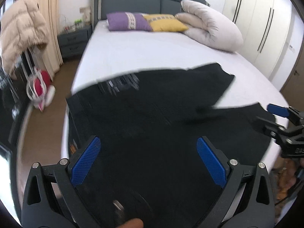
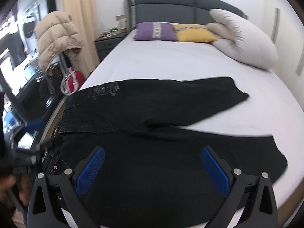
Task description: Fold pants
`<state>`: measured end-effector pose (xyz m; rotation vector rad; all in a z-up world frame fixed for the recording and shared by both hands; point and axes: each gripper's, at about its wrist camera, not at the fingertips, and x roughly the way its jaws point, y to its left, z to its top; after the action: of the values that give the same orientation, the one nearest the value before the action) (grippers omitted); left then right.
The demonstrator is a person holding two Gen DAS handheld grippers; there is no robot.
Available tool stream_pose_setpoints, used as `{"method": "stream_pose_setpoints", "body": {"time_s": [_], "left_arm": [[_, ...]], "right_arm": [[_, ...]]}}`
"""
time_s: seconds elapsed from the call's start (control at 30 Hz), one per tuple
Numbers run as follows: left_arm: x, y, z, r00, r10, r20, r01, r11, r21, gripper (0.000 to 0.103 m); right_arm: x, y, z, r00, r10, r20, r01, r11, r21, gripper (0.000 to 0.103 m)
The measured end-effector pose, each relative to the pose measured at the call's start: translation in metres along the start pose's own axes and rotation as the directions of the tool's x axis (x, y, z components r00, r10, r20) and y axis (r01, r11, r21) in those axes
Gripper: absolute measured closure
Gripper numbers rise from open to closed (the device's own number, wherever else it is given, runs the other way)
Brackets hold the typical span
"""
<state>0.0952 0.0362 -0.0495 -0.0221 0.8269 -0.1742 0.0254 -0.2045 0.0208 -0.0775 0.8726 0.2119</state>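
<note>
Pants (image 2: 152,110), black and flat, lie across the foot edge of the bed (image 2: 171,60), legs spread in a V toward the right edge so I can bring one over the other. My left gripper (image 1: 148,157) hovers over the waist end with its fingers apart, holding nothing; my right gripper (image 2: 152,167) hangs over the near leg, equally spread. Blur smears the waistband in the left view, and the near hem is cut off behind my fingers.

Grey headboard (image 2: 182,3) bed; nightstand (image 2: 108,43), beige curtain (image 2: 79,19) left; white wardrobes (image 1: 262,22) rt.
</note>
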Motion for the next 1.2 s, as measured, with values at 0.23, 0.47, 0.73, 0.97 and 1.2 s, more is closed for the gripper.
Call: {"method": "stream_pose_setpoints", "body": {"time_s": [0.23, 0.47, 0.73, 0.97, 1.2], "left_arm": [[0.093, 0.052, 0.087, 0.998, 0.044, -0.047, -0.034, 0.983, 0.180, 0.000], [0.199, 0.116, 0.147, 0.983, 0.012, -0.182, 0.023, 0.982, 0.190, 0.000], [0.278, 0.160, 0.173, 0.943, -0.046, -0.329, 0.110, 0.977, 0.180, 0.000], [0.322, 0.162, 0.173, 0.876, -0.092, -0.473, 0.234, 0.939, 0.251, 0.000], [0.325, 0.167, 0.184, 0.869, -0.113, -0.481, 0.250, 0.940, 0.231, 0.068]], "right_arm": [[0.051, -0.013, 0.055, 0.996, 0.083, -0.012, -0.084, 0.979, -0.187, 0.013], [0.115, -0.021, 0.116, 0.975, 0.202, -0.088, -0.218, 0.939, -0.266, 0.021], [0.189, -0.005, 0.166, 0.945, 0.260, -0.198, -0.323, 0.839, -0.438, 0.021], [0.231, 0.009, 0.185, 0.923, 0.280, -0.263, -0.377, 0.791, -0.481, 0.023], [0.271, 0.040, 0.200, 0.904, 0.241, -0.354, -0.413, 0.713, -0.567, 0.035]]}}
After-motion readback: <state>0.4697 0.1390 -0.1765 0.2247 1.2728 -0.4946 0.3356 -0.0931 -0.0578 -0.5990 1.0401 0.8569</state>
